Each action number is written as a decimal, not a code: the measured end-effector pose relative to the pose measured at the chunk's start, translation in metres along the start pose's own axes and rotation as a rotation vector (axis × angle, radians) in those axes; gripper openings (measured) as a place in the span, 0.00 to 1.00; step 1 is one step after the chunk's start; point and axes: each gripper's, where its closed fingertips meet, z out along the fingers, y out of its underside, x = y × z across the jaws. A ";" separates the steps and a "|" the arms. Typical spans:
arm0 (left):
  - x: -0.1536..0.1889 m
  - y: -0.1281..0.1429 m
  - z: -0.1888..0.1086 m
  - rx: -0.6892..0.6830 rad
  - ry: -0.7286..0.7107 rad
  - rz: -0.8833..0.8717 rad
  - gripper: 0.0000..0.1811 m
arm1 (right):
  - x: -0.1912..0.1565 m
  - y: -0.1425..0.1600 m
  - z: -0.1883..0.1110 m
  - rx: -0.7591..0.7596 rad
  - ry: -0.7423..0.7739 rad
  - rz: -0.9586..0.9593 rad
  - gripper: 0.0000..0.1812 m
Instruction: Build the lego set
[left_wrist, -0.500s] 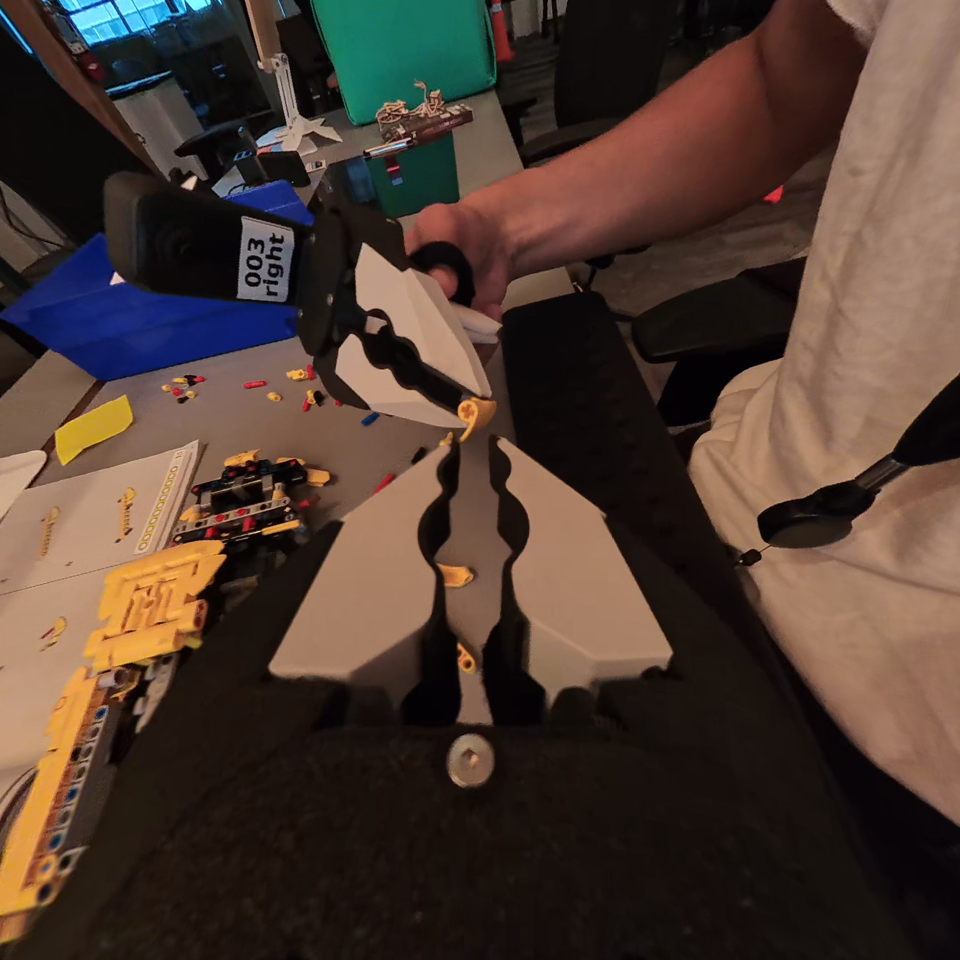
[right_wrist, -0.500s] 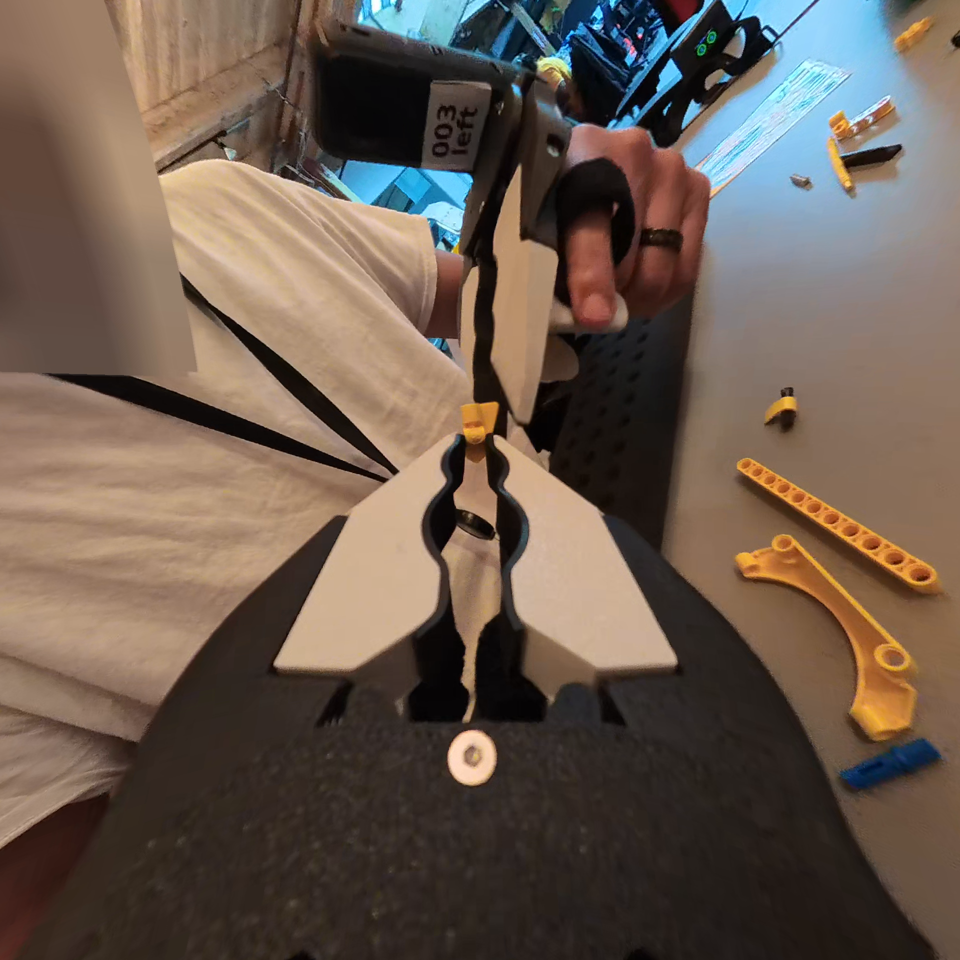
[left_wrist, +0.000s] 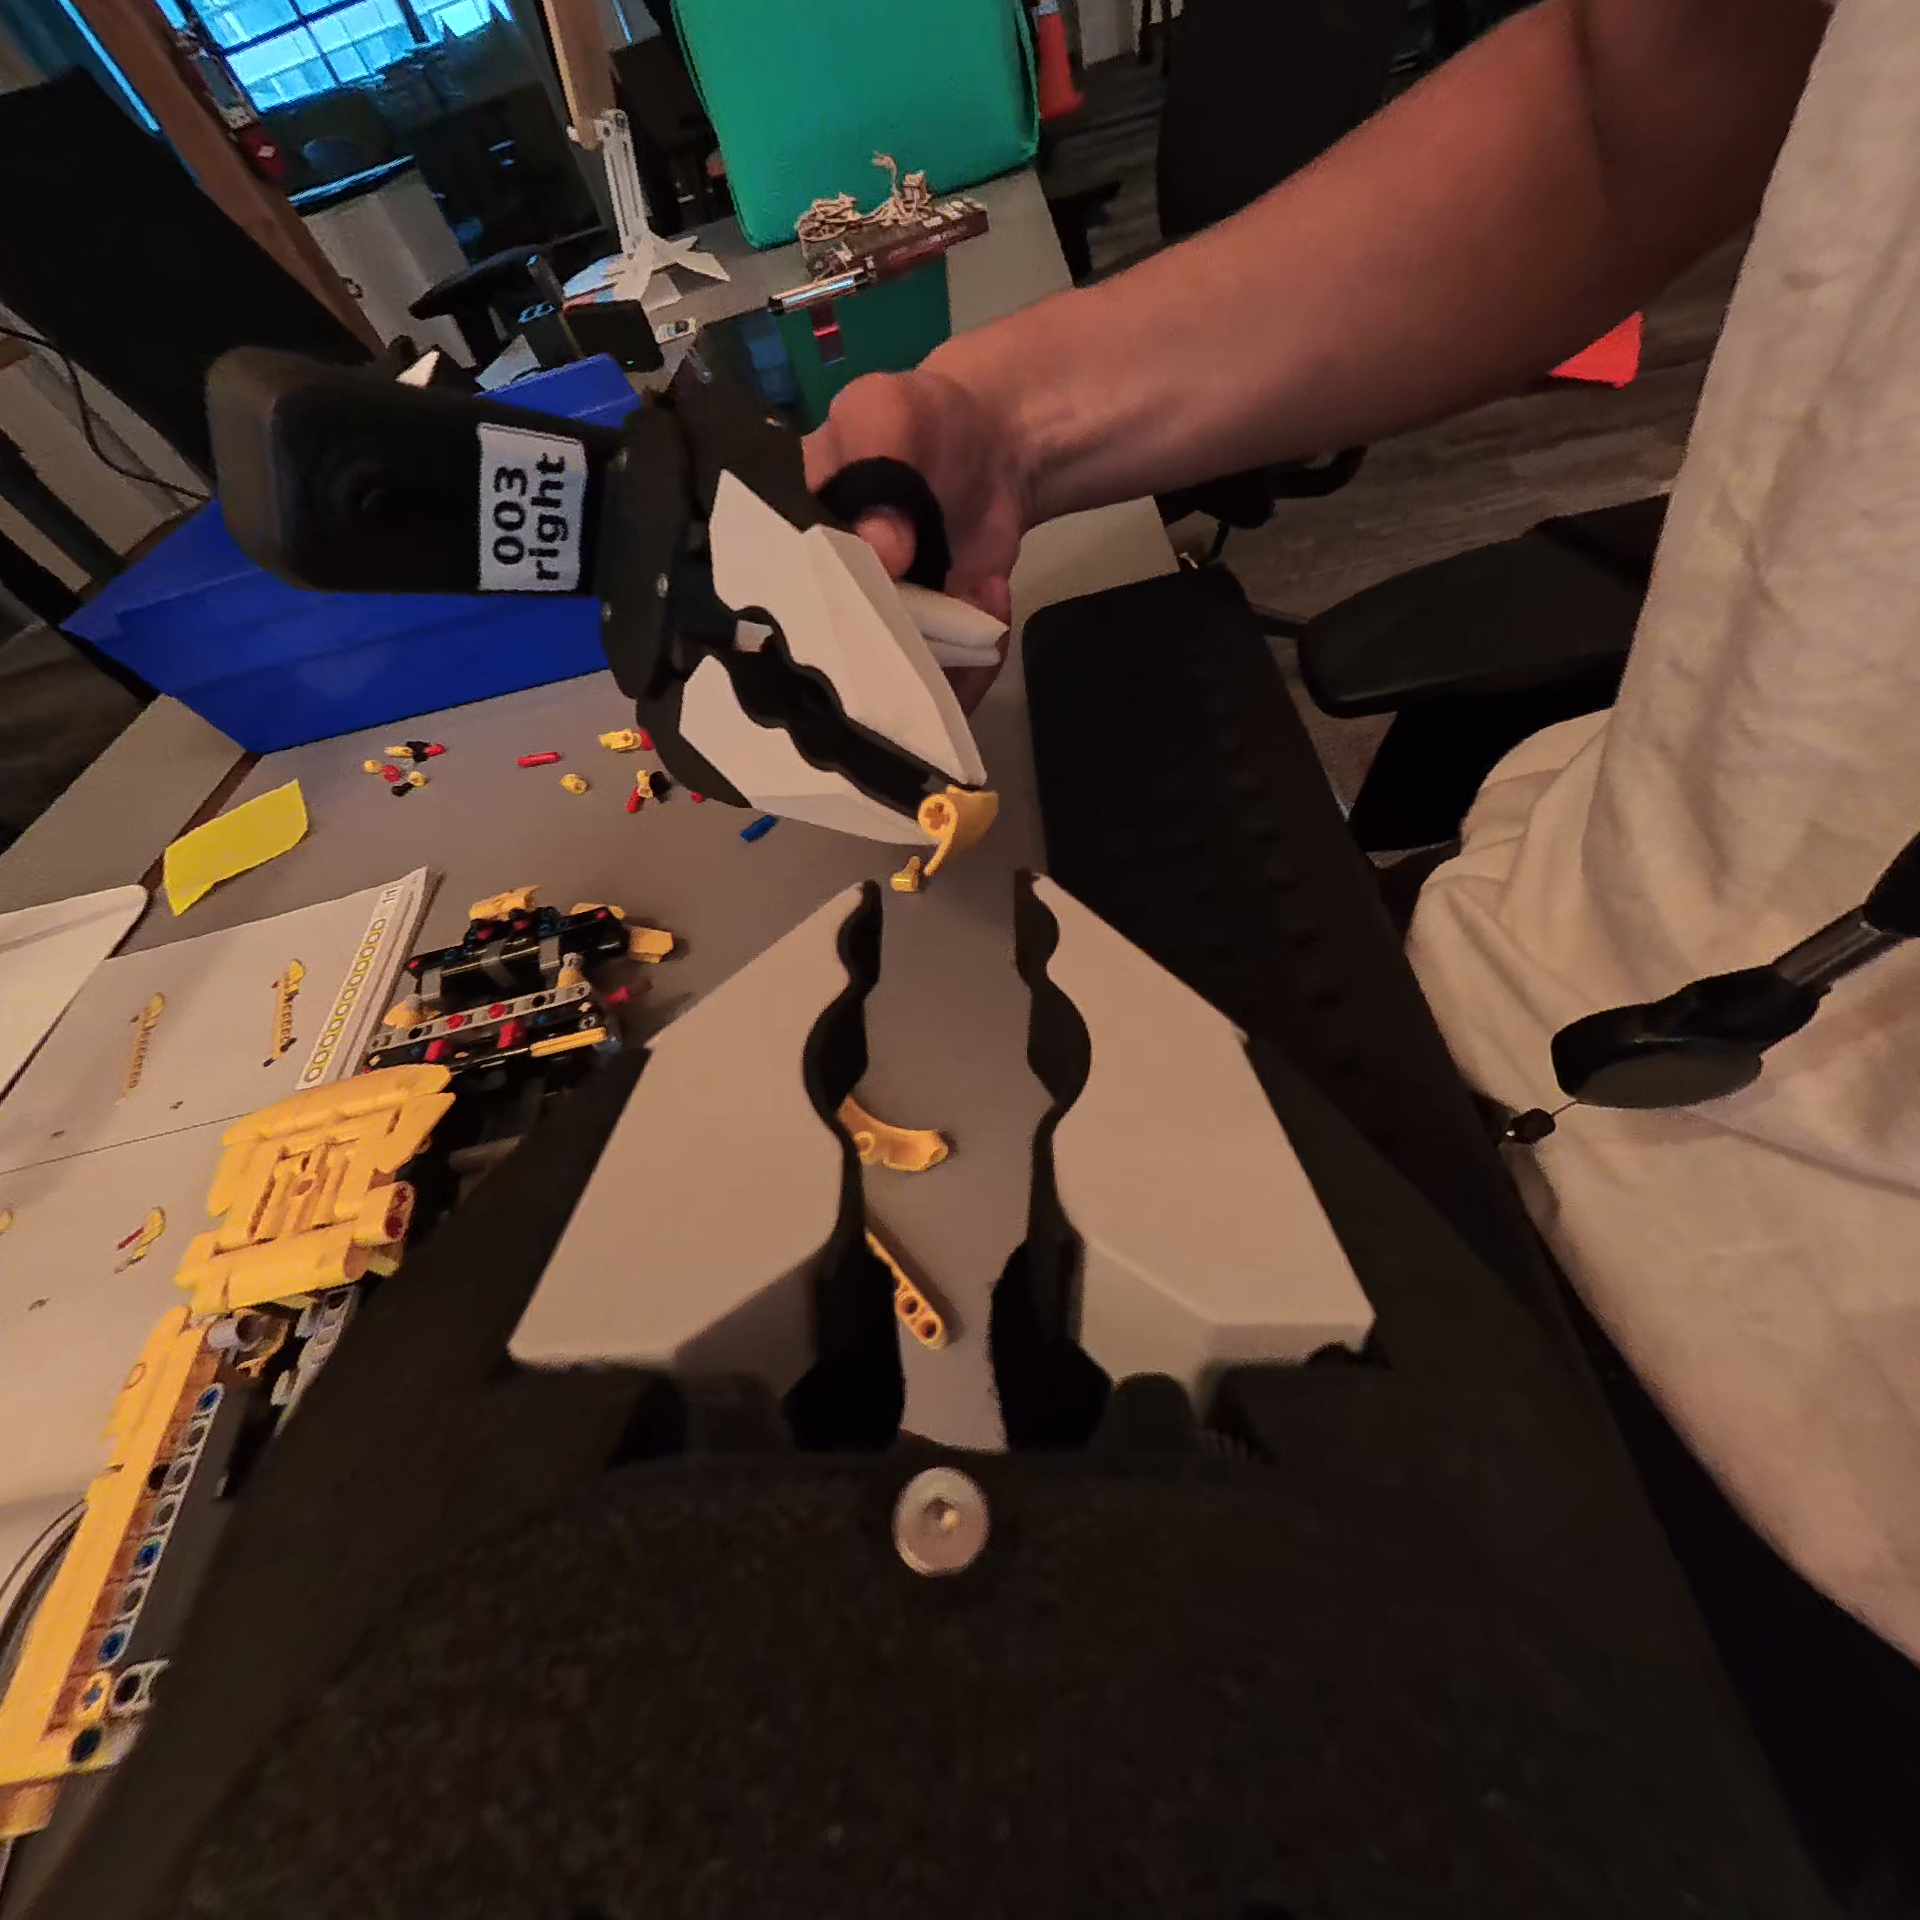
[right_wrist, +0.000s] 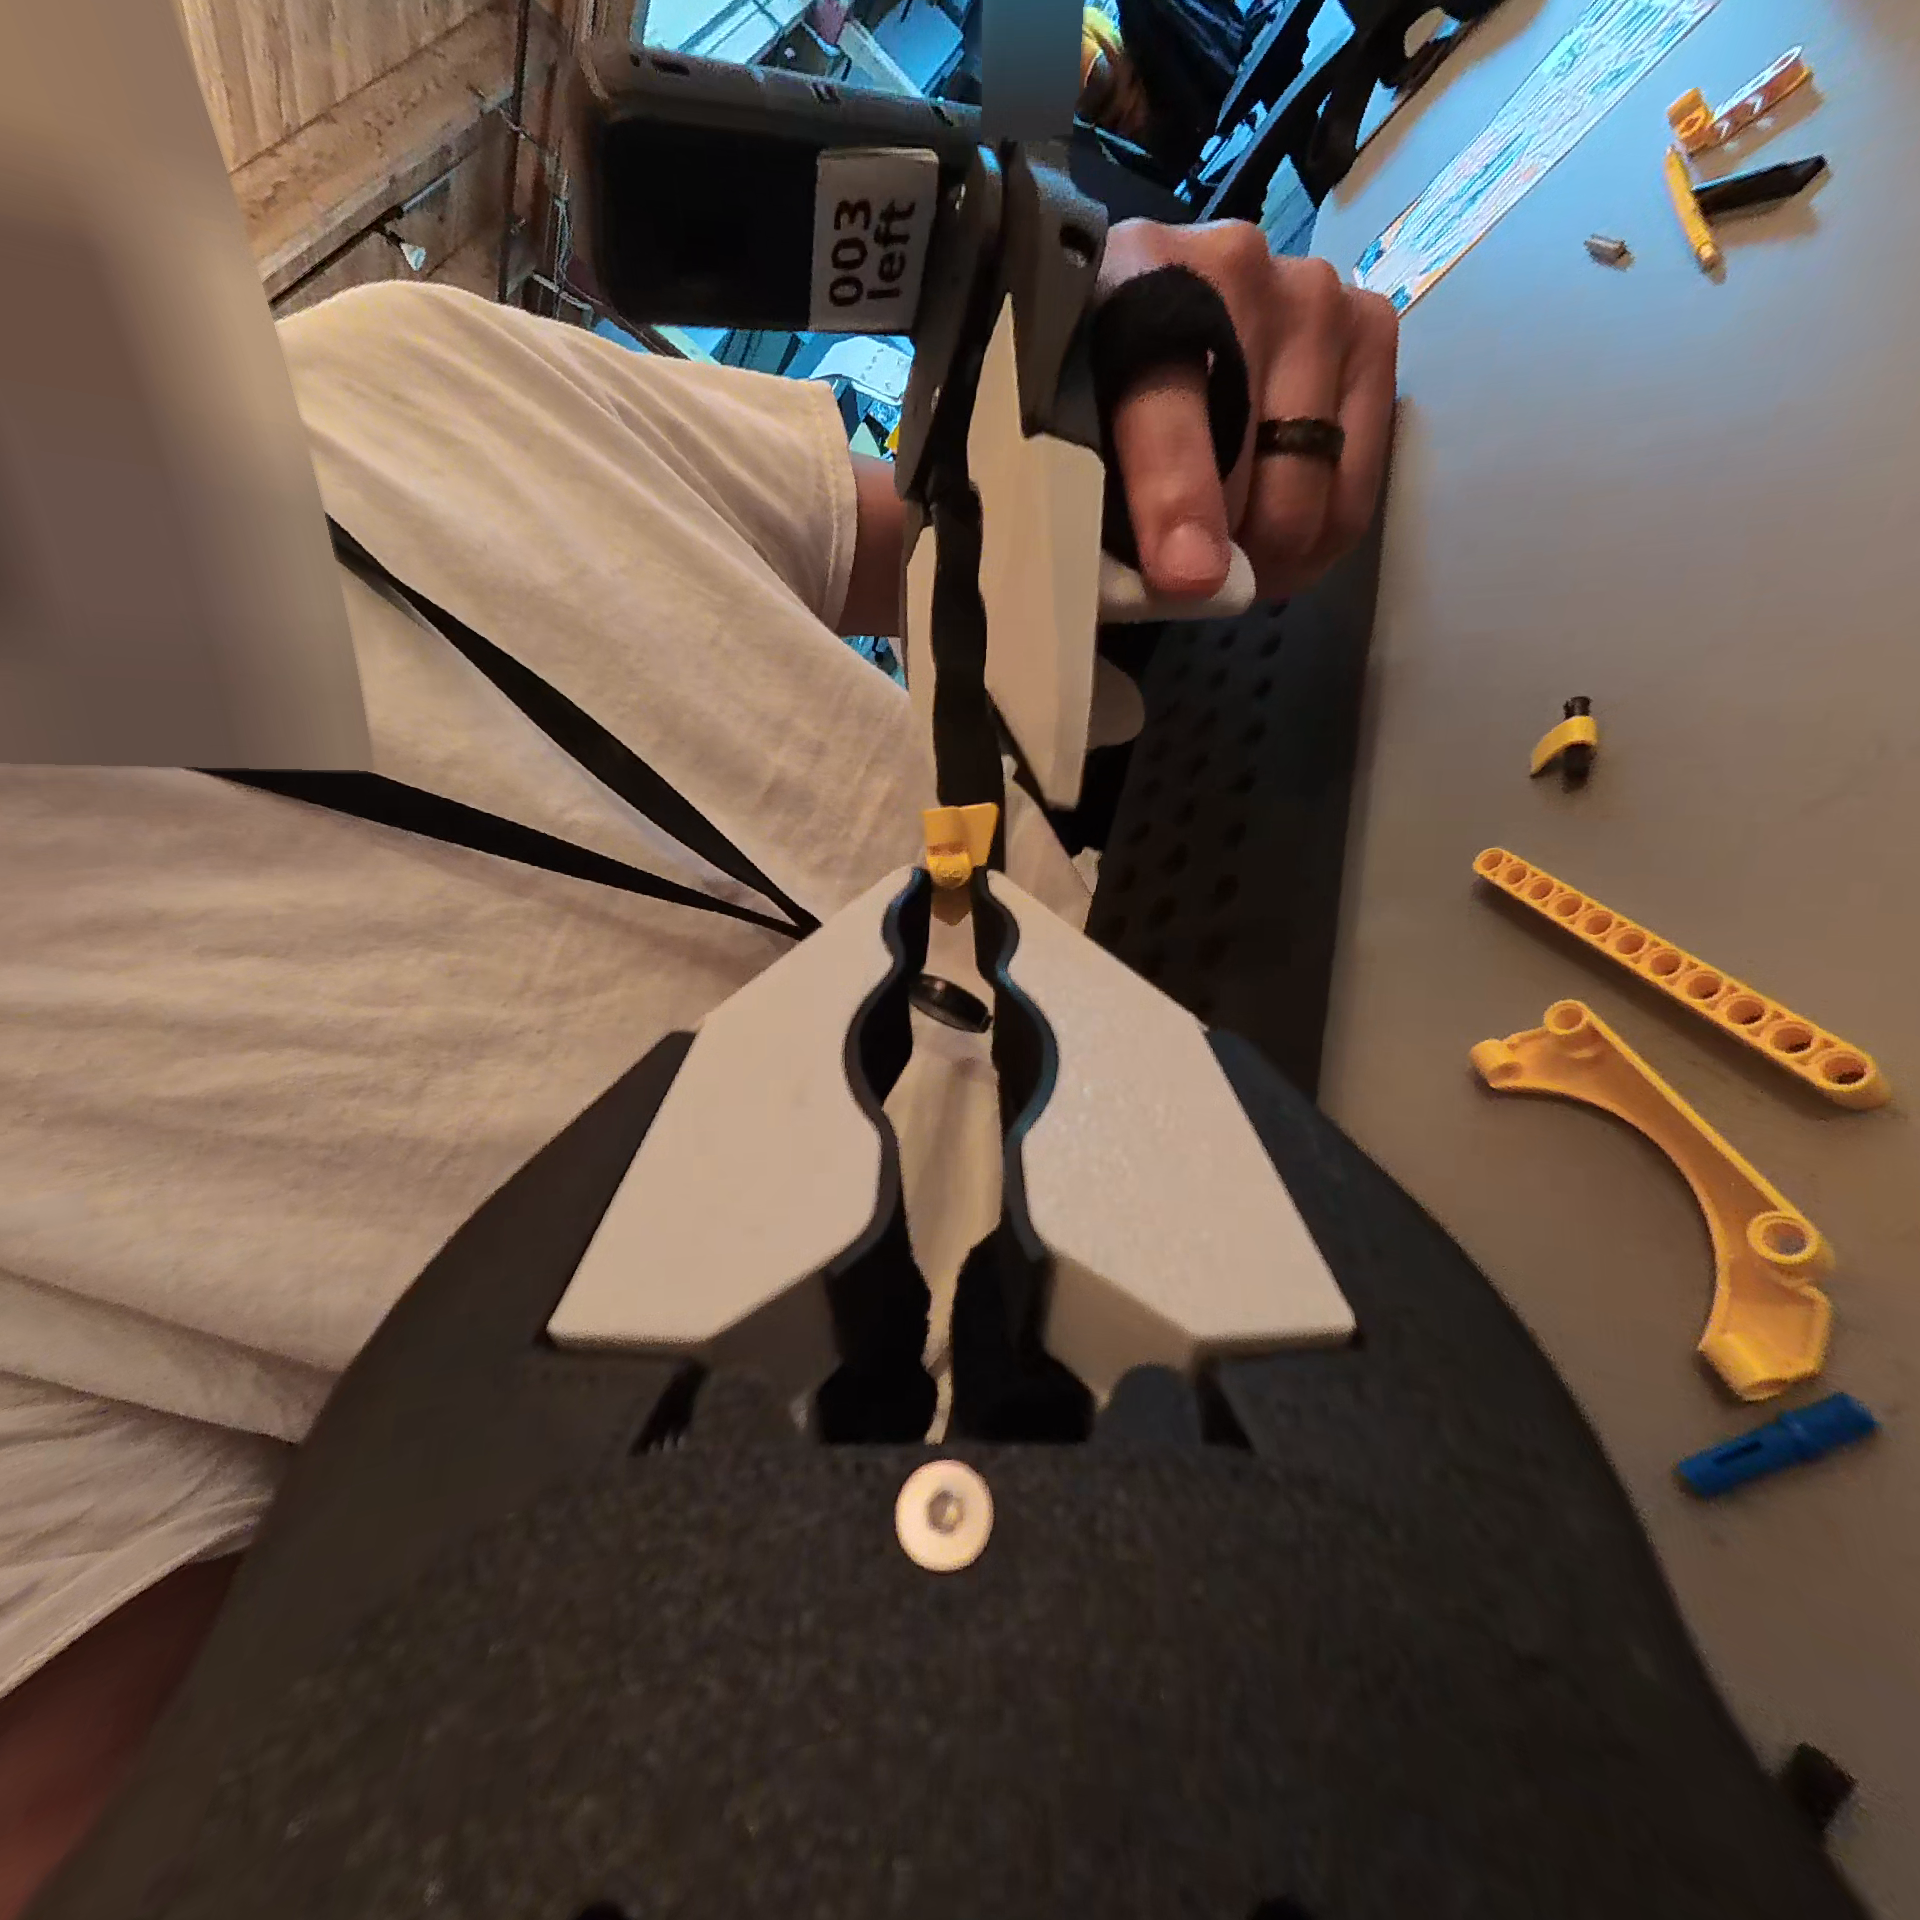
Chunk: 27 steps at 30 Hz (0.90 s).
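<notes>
Right gripper (right_wrist: 951, 883) pinched on a small yellow curved piece (left_wrist: 954, 821), held in the air above the grey table (left_wrist: 727, 873). Left gripper (left_wrist: 943, 894) spread apart, nothing between its fingers, tips just below that piece. On the table under it: a yellow arch piece (right_wrist: 1662, 1195) and a long yellow beam (right_wrist: 1673, 977), side by side. Half-built yellow and black model (left_wrist: 509, 997) further left, beside the instruction sheet (left_wrist: 208, 997).

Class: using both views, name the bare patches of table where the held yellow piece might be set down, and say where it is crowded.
Bare table lies between the black pad and the long yellow beam. In the left view, a grey strip runs between the scattered pins and the chassis. Crowded: chassis, yellow build and booklet.
</notes>
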 end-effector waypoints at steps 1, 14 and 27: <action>0.002 -0.001 0.000 0.004 0.013 0.001 0.14 | -0.001 0.001 0.000 -0.006 -0.004 0.002 0.04; -0.004 -0.011 0.003 0.140 0.039 -0.279 0.00 | 0.000 -0.024 -0.015 0.210 0.086 -0.149 0.10; -0.020 -0.015 0.001 0.341 -0.015 -0.583 0.00 | 0.005 -0.036 -0.004 0.511 0.156 -0.214 0.07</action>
